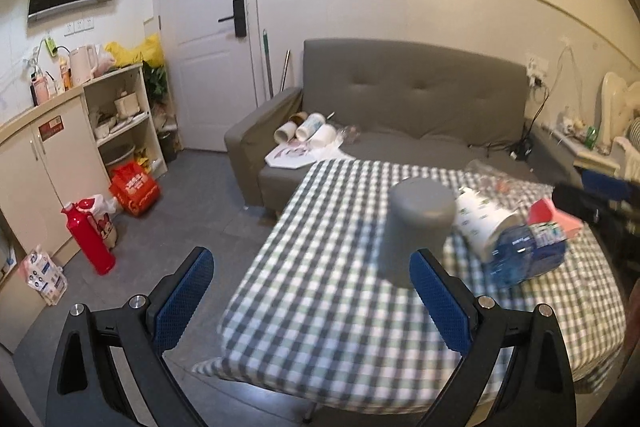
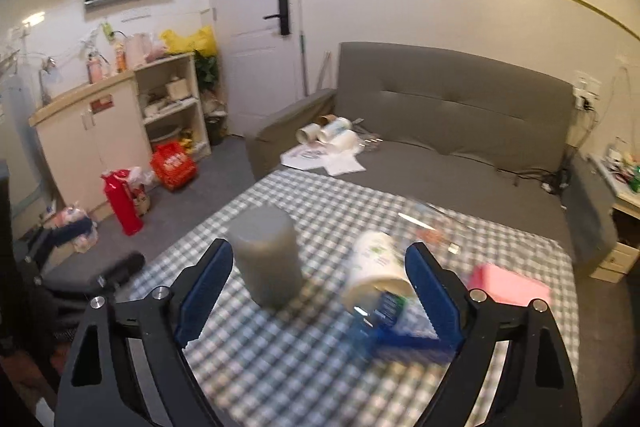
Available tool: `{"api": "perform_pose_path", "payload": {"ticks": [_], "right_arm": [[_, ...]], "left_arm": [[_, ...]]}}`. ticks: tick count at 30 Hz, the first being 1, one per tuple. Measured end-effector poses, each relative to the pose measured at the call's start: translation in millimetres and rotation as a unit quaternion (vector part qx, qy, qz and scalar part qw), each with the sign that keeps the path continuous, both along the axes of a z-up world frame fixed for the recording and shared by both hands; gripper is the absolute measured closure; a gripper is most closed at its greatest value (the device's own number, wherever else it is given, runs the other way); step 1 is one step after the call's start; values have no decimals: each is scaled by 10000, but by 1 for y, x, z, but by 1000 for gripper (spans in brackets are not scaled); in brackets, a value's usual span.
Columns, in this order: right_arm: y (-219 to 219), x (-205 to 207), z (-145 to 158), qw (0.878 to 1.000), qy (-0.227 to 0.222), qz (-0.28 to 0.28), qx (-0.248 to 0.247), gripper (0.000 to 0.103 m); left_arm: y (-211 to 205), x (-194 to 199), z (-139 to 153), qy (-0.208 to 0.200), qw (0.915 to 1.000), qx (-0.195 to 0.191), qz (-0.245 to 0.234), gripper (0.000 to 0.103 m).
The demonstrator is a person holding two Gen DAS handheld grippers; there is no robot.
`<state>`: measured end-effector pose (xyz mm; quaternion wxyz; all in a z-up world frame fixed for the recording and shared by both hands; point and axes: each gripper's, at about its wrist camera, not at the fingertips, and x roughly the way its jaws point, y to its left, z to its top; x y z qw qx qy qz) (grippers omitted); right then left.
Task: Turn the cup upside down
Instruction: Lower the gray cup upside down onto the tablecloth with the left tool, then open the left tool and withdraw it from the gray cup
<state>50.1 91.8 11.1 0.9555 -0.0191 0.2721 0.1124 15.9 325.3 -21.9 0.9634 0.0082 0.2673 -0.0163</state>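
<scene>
- Grey cup (image 1: 416,227) stands mouth-down on the checked worktop (image 1: 320,307), closed base up, right of centre in the left wrist view and left of centre (image 2: 266,259) in the right wrist view.
- Left gripper (image 1: 312,287) is spread wide and holds nothing; its right blue pad overlaps the cup's lower edge in the frame, and whether they touch cannot be told.
- Right gripper (image 2: 320,283) is also wide open and empty; the cup sits just inside its left finger, apart from the pad.
- White patterned paper cup (image 2: 376,267) lies on its side just right of the grey cup, mouth toward the camera.
- Blue plastic bottle (image 1: 524,255) lies beside the paper cup, blurred, at the lower right.
- Pink block (image 2: 508,283) rests on the worktop near the right edge of the right wrist frame.
- Grey sofa (image 1: 412,91) fills the middle background, with paper rolls (image 1: 308,133) on its seat.
- Red bottle (image 1: 88,239) stands on the floor at the lower left.
</scene>
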Motion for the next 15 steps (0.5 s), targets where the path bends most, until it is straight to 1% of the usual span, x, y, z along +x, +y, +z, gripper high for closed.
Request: {"api": "perform_pose_path", "payload": {"ticks": [3, 4, 7, 9, 12, 15], "right_arm": [[-18, -15, -4, 9998, 69, -154, 56, 12], [-22, -17, -7, 9998, 116, -171, 78, 7], [-33, -26, -17, 9993, 219, -318, 22, 2], [-39, -29, -22, 9992, 242, -320, 54, 1], [-45, -31, -26, 9989, 257, -384, 15, 0], [-50, -28, -25, 9984, 285, -472, 77, 0]], "left_arm": [[-11, -10, 1, -139, 9998, -99, -35, 0], [-14, -12, 1, -167, 9998, -89, -47, 0], [-27, -18, -1, -249, 9997, 31, -50, 0], [-30, -19, -5, -242, 9997, -18, -34, 0], [-37, -16, -11, -36, 9998, -128, -135, 0], [-45, -17, -12, -71, 9998, 28, -187, 0]]}}
